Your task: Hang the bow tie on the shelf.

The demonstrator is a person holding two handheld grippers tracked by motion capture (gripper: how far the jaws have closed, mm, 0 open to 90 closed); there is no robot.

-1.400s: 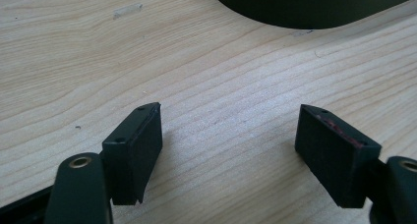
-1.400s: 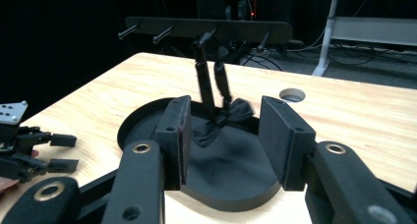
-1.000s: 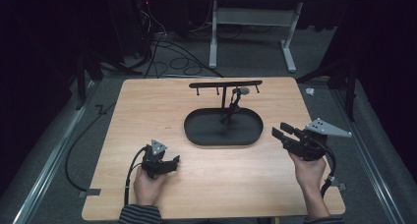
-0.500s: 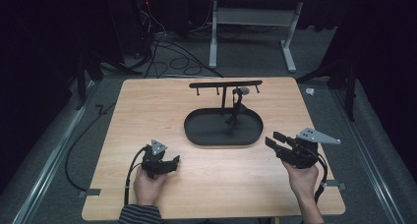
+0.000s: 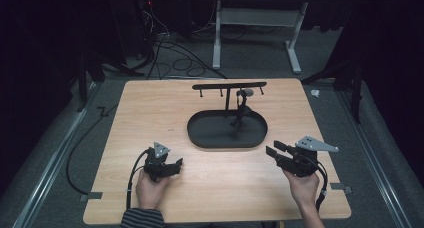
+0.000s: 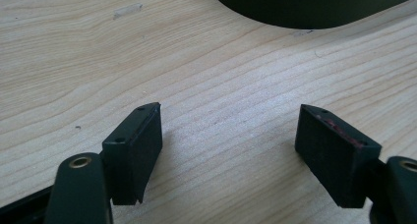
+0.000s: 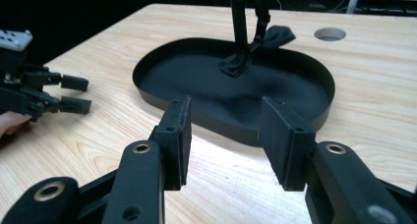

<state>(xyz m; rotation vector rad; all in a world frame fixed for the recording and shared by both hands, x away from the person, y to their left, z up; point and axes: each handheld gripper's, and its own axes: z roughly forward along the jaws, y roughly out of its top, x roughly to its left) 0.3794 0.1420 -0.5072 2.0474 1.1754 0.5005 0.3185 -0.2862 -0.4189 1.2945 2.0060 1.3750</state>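
While both hands rest near the surface's (image 5: 150,108) front edge, left gripper (image 5: 170,167) sits w/ jaws wide, nothing btwn them, toward front-left corner. Right gripper (image 5: 274,150) near front-right, jaws apart & empty, aimed at black oval tray (image 5: 200,133) mid-surface. Tray's hanger stand (image 5: 228,86) holds a dark dangling item (image 5: 242,110).

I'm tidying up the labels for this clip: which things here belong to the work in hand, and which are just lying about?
In the job:
- black oval tray with its hanger stand
- dark strap hanging from the stand into the tray
- left gripper, open, empty
- right gripper, open, empty, pointing at the tray

Lying about:
- cables on the floor
- white table frame behind
- round hole in the tabletop
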